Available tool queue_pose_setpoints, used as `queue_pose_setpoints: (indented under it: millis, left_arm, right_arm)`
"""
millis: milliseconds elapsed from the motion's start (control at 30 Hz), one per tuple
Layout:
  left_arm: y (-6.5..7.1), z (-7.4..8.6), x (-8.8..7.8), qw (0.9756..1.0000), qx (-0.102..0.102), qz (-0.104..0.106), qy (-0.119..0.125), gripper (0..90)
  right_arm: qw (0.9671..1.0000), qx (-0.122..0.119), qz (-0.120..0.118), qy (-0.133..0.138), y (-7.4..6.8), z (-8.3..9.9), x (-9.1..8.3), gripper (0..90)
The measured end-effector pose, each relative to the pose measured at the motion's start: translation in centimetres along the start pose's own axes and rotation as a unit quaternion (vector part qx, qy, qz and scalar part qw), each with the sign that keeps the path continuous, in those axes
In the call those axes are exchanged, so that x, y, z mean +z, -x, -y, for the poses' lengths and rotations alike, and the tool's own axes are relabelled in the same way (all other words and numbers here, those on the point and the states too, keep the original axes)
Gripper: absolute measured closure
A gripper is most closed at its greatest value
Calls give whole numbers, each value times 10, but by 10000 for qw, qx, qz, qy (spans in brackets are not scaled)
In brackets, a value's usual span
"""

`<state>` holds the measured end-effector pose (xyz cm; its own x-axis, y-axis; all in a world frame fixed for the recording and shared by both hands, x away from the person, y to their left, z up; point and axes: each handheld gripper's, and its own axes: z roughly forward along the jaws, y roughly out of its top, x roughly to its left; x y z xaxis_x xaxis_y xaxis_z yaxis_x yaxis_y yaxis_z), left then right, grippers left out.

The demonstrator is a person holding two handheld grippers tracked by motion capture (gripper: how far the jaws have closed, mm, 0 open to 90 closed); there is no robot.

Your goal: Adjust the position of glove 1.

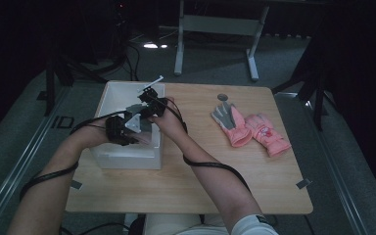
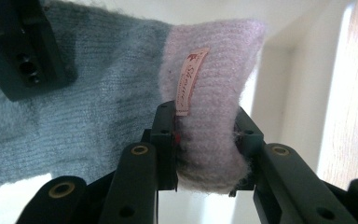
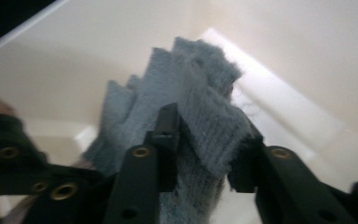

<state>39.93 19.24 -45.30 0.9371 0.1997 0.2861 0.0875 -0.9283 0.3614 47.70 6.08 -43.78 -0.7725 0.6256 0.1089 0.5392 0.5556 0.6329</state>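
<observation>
Left gripper view is showing the left gripper clamping the lilac cuff of a grey knit glove at frame centre, its pink label bearing script too small to read. The right gripper is pinching the glove's finger end, seemingly so both can lower it flat into the white box at the high view's centre left.

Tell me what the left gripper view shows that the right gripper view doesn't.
Left gripper view: the glove's lilac cuff with its pink label, clamped between the left gripper jaws, plus a strip of wooden table. Right gripper view: the glove's grey fingers, with the right gripper jaws on either side of them. Both share the grey knit glove and the white box walls.
</observation>
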Motion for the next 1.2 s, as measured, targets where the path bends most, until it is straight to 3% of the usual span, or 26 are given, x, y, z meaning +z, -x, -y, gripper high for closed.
queue_pose_setpoints:
  millis: [100,133,167,200,233,267,400,533,600,700,733,833,867,933,1033,1067,1100,1133,1167,1200]
  left_arm:
    - [-3,-1,9,9998,-37,37,-177,684]
    - [-5,-1,21,9993,-95,146,-336,683]
    - [-5,-1,21,9993,-95,146,-336,682]
    - [-5,-2,33,9977,-90,357,-574,682]
    - [-5,-2,33,9977,-90,357,-574,680]
    - [-3,-4,43,9961,6,394,-790,680]
    - [-4,-6,50,9943,-35,455,-959,659]
    - [-6,-9,47,9935,-149,503,-1010,602]
    - [-5,-9,41,9944,-270,504,-892,539]
    - [-5,-9,34,9956,-353,394,-773,458]
    - [-5,-10,27,9966,-445,295,-634,419]
    - [-5,-11,18,9969,-572,197,-508,414]
    - [-4,-13,9,9970,-706,195,-233,414]
    - [-3,-16,0,9966,-802,125,-124,414]
    - [-2,-19,-9,9966,-823,64,-28,411]
    - [-1,-24,-17,9960,-875,28,162,412]
    - [-1,-24,-17,9960,-875,28,162,412]
    - [-1,-31,-25,9952,-908,30,377,413]
    - [-1,-31,-25,9952,-908,30,377,413]
    - [0,-40,-32,9941,-917,17,581,414]
  right_arm:
    - [9999,101,3,86,3,1,0,638]
    - [9996,102,165,193,6,1,-4,605]
    - [9996,102,165,193,6,1,-4,605]
    - [9995,139,146,249,10,2,-9,590]
    - [9995,139,146,249,10,2,-9,590]
    - [9992,194,128,314,13,4,-14,576]
    - [9983,306,36,487,22,9,-28,575]
    - [9974,335,3,636,28,11,-42,567]
    - [9967,306,-19,750,32,15,-58,548]
    - [9959,318,-73,842,35,18,-69,539]
    - [9952,295,-95,924,38,24,-79,538]
    - [9947,285,-165,971,40,32,-87,538]
    - [9944,202,-175,1018,41,41,-95,538]
    - [9936,210,-226,1085,43,48,-103,537]
    - [9926,213,-262,1163,45,56,-111,536]
    - [9922,181,-286,1198,47,63,-119,536]
    - [9922,181,-286,1198,47,63,-119,536]
    - [9924,142,-235,1202,49,70,-125,536]
    - [9924,142,-235,1202,49,70,-125,536]
    - [9921,154,-208,1225,53,77,-132,542]
